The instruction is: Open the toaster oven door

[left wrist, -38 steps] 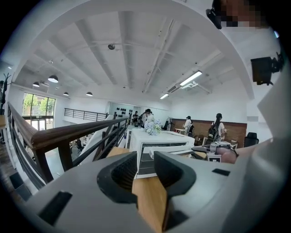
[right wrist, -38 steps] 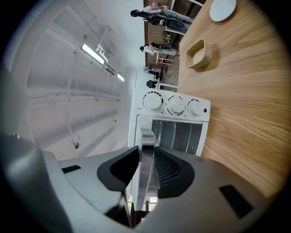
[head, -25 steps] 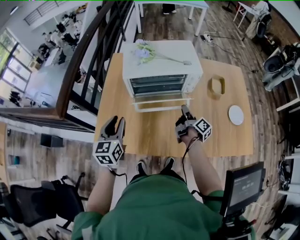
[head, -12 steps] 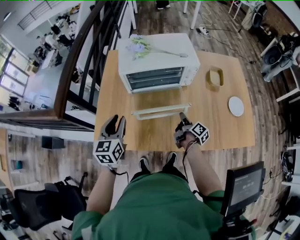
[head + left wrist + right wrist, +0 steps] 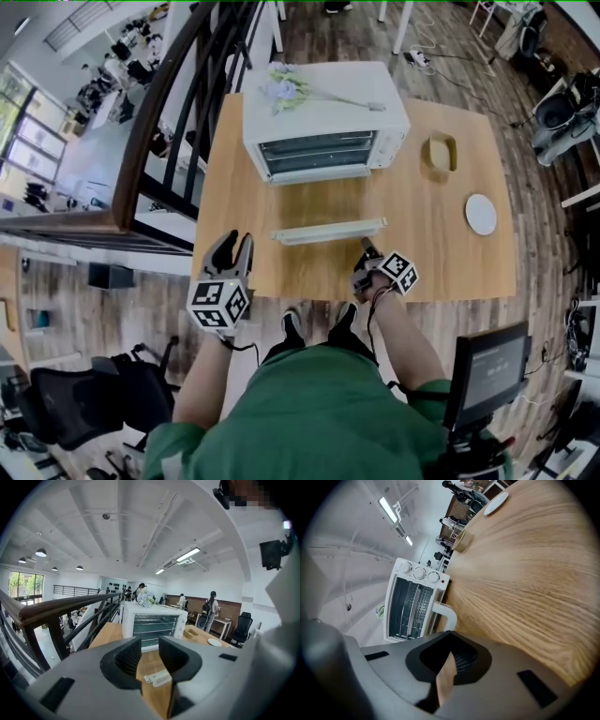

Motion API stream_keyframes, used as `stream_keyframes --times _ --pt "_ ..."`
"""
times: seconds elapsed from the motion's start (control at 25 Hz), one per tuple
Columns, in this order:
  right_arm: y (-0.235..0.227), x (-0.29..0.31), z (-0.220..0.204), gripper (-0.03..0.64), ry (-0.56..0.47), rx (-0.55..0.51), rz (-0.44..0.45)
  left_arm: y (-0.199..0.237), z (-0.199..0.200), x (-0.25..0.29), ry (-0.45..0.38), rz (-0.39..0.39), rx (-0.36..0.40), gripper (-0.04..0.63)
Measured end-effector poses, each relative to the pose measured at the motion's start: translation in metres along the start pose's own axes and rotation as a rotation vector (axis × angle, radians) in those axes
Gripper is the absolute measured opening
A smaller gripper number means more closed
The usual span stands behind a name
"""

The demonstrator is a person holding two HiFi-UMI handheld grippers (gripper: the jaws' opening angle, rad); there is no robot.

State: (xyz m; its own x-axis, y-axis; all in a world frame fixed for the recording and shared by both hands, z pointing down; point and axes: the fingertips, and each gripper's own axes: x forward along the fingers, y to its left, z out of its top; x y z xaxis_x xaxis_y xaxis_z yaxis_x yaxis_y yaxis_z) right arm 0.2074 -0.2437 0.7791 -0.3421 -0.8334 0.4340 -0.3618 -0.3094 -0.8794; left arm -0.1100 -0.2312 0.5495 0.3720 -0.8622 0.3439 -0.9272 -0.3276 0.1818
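The white toaster oven (image 5: 323,127) stands at the far side of the wooden table (image 5: 422,253). Its glass door lies folded down flat, the white handle (image 5: 328,231) pointing toward me. In the right gripper view the oven's cavity (image 5: 410,604) and racks show behind the handle (image 5: 445,611). My right gripper (image 5: 366,249) is shut with nothing between its jaws, just short of the handle's right end and not touching it. Its closed tips (image 5: 449,634) meet in its own view. My left gripper (image 5: 232,248) hovers open and empty at the table's near left edge, facing the oven (image 5: 154,625).
A bunch of pale flowers (image 5: 286,89) lies on the oven's top. A wooden holder (image 5: 441,152) and a white plate (image 5: 481,214) sit on the table's right side. A dark railing (image 5: 178,112) runs along the table's left. A monitor (image 5: 487,370) stands at my right.
The oven door has swung down from partly open to flat. My right gripper has drawn back toward me off the handle and its jaws have shut. The left gripper has stayed put.
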Motion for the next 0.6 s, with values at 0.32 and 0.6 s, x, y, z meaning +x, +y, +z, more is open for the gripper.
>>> stream_keyframes --times 0.32,0.6 --pt "-0.015 -0.016 -0.006 0.021 0.044 -0.077 -0.081 -0.01 0.003 0.007 -0.005 -0.014 -0.007 0.126" --pt "0.035 -0.025 0.018 0.021 -0.008 -0.243 -0.029 -0.015 0.006 0.017 -0.021 -0.039 -0.017 0.126"
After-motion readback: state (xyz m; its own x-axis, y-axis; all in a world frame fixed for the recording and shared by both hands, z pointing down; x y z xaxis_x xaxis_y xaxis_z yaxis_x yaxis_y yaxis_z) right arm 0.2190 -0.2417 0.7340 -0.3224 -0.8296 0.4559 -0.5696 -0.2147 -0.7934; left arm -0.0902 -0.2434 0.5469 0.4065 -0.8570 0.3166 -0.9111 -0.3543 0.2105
